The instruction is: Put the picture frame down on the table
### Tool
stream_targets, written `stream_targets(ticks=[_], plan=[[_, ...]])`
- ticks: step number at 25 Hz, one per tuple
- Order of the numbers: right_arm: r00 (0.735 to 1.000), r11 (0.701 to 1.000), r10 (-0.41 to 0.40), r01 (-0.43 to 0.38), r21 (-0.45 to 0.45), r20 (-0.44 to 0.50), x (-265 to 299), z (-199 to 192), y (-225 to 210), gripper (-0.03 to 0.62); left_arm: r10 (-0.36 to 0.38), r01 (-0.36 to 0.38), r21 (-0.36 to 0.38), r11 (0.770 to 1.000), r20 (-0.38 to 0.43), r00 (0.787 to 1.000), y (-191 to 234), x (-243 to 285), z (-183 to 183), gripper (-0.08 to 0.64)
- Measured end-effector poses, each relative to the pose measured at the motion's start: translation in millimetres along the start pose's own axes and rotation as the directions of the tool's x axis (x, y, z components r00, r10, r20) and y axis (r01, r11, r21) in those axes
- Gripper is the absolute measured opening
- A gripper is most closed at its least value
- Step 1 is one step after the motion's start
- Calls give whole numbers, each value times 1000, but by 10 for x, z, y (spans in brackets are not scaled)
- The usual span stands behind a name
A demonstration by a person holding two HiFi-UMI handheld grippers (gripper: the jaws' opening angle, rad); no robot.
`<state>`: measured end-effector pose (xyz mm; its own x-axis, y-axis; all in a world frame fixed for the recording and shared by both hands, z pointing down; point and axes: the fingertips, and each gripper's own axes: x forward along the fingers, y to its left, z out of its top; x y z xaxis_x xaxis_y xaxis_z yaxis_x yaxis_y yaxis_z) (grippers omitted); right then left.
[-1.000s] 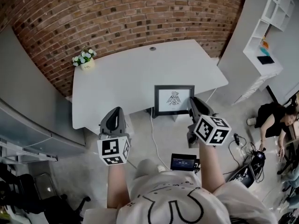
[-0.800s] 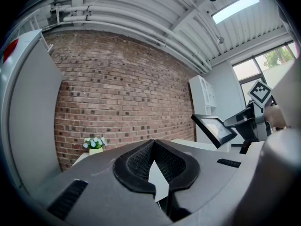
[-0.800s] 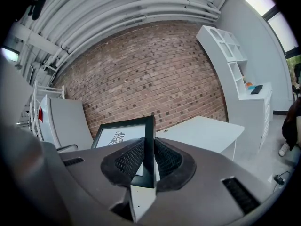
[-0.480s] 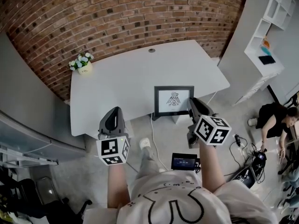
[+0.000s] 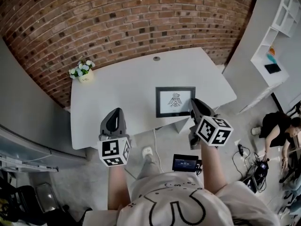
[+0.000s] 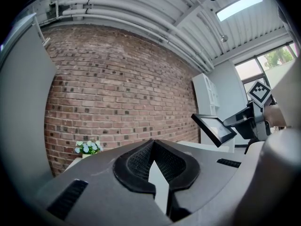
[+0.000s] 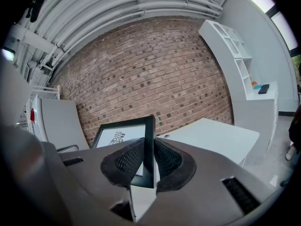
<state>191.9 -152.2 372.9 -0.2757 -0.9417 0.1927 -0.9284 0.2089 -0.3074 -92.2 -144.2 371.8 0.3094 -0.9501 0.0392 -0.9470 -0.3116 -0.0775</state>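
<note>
The black picture frame (image 5: 175, 101) with a bird drawing hangs over the front part of the white table (image 5: 122, 88). My right gripper (image 5: 193, 103) is shut on the frame's right edge. In the right gripper view the frame (image 7: 123, 136) stands upright with its side bar pinched between the pads (image 7: 129, 158). My left gripper (image 5: 114, 113) hovers above the table's front edge, shut and empty. In the left gripper view its jaws meet at the tips, and the frame (image 6: 214, 128) shows off to the right.
A small pot of white flowers (image 5: 83, 71) stands at the table's far left corner. A brick wall (image 5: 141, 18) runs behind the table. To the right stands a white shelf unit (image 5: 275, 36). A seated person (image 5: 278, 126) and cables (image 5: 249, 166) are on the floor there.
The table has come closer under the grippers. The frame, earlier over the table's front edge, now hangs over the tabletop. Both grippers keep their hold and spacing.
</note>
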Motion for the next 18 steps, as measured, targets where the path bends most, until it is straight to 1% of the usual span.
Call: stream_targets(ticks=[4, 11, 18], plan=[[1000, 1000, 2, -2, -6, -2, 378, 104, 14, 66, 5, -5, 0, 1000, -1, 1000, 215, 314, 10, 9], [999, 999, 16, -18, -49, -30, 1025, 282, 94, 67, 34, -34, -39, 999, 0, 999, 628, 824, -15, 9], [1000, 999, 0, -1, -47, -29, 1665, 430, 160, 67, 43, -43, -52, 998, 5, 999, 1092, 1354, 18, 9]])
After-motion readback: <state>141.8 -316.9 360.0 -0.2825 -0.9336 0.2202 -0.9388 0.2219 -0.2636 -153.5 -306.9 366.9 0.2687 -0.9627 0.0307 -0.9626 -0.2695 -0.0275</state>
